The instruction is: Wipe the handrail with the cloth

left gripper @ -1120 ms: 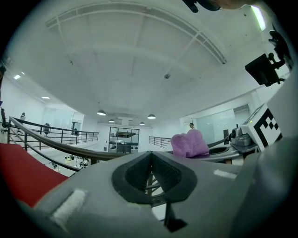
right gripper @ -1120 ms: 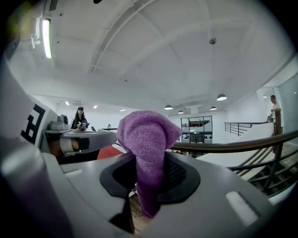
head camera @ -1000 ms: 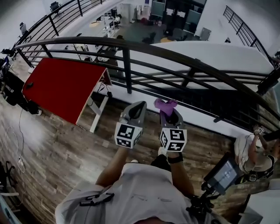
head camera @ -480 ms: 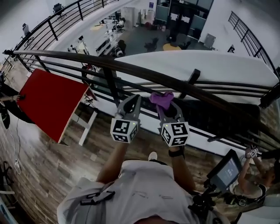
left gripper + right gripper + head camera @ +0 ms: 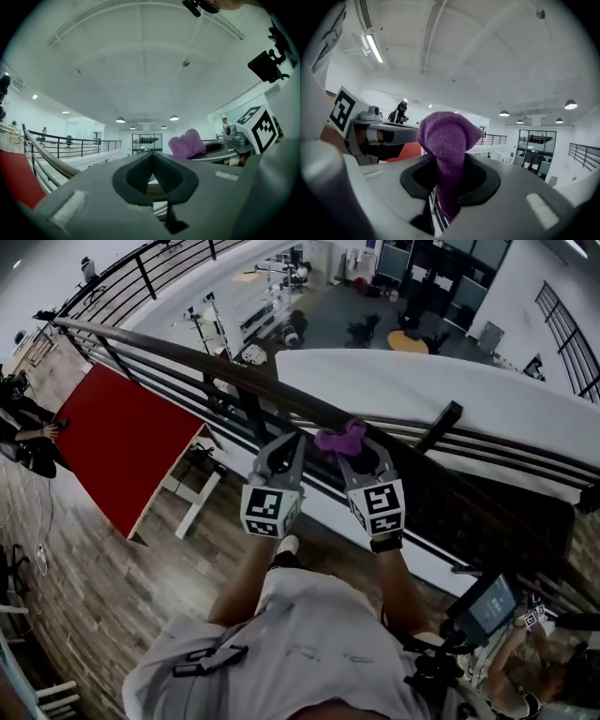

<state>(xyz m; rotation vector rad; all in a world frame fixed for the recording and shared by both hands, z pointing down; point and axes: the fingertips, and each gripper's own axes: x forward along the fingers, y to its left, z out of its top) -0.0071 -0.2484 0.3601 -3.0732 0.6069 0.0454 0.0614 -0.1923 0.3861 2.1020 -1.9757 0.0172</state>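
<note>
The dark handrail (image 5: 206, 362) runs from upper left to lower right across the head view. A bunched purple cloth (image 5: 342, 439) overlaps its top bar; I cannot tell if they touch. My right gripper (image 5: 356, 450) is shut on this cloth (image 5: 447, 140), which sticks up out of the jaws (image 5: 449, 180). The jaws have eased slightly wider, with the cloth still pinched between them. My left gripper (image 5: 289, 444) is just left of it, level, shut and empty (image 5: 152, 158). In the left gripper view the cloth (image 5: 186, 143) shows to the right.
A red tabletop (image 5: 122, 442) on white legs stands left of me on the wood floor (image 5: 94, 587). A seated person (image 5: 23, 437) is at the left edge and a screen (image 5: 487, 607) at lower right. Beyond the rail are a white ledge (image 5: 422, 390) and the open floor below.
Both grippers have moved forward together from over the lower bars up to the top rail. The cloth now lies over the rail, and the red tabletop has shifted left in view.
</note>
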